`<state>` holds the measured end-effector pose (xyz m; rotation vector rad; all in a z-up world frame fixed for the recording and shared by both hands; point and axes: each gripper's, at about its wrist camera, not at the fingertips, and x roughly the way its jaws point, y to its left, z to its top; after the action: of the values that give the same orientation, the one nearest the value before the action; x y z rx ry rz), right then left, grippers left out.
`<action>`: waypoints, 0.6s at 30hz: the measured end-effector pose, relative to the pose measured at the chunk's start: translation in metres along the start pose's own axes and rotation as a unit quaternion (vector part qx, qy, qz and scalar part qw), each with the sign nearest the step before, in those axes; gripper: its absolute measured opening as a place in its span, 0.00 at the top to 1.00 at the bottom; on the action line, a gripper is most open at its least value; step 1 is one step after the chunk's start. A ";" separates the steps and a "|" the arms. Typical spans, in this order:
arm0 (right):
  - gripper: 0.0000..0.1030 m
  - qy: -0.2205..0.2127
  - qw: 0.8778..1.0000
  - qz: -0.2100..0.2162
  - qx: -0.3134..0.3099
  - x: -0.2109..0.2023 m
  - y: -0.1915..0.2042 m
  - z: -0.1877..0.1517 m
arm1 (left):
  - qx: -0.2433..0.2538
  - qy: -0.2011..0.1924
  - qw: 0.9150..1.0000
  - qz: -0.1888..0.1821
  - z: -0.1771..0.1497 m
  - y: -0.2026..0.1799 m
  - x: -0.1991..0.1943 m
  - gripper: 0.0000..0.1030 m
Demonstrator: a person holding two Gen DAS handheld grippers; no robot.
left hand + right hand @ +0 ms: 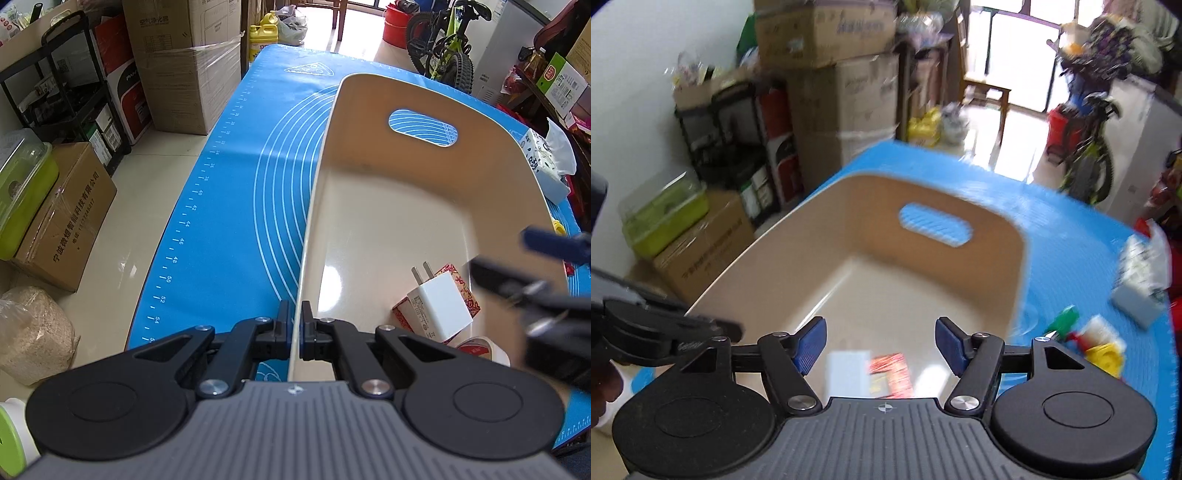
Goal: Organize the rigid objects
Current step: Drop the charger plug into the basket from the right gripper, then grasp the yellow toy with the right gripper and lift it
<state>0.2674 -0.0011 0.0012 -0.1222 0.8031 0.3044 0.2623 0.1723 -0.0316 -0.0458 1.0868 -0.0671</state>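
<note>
A beige plastic bin (373,221) with a handle slot stands on the blue mat. My left gripper (297,314) is shut on the bin's thin left wall near its close corner. Inside the bin lie a white charger plug (439,310) on top of a red patterned box (463,291), and a red and white roll (484,349) beside them. My right gripper (881,338) is open and holds nothing. It hovers over the bin's near end (886,280), above the charger (847,373) and the red box (890,373). In the left wrist view it shows as a blur (517,258).
The blue baking mat (229,206) covers the table, whose left edge drops to the floor. A tissue pack (1137,291) and small yellow (1102,352), green (1062,319) and red toys lie right of the bin. Cardboard boxes (66,221) and shelves stand on the floor at left.
</note>
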 end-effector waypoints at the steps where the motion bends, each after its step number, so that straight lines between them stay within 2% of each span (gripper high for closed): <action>1: 0.30 -0.008 1.000 -0.007 0.005 -0.004 -0.008 0.003 | 0.000 0.000 1.000 0.000 0.000 0.000 0.000 0.95; 6: 0.27 -0.037 0.997 -0.055 0.035 -0.021 -0.058 0.005 | 0.000 0.000 1.000 0.000 0.000 0.000 0.000 0.95; 11: 0.26 -0.019 0.992 -0.111 0.056 -0.012 -0.109 -0.008 | -0.001 0.001 1.000 -0.001 0.000 0.001 0.000 0.95; 18: 0.26 0.015 0.982 -0.157 0.106 0.015 -0.157 -0.042 | -0.001 0.001 1.000 0.000 0.001 0.000 -0.001 0.95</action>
<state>0.2970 -0.1560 -0.0399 -0.0529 0.8276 -0.0822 0.2628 0.1721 -0.0306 -0.0471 1.0895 -0.0651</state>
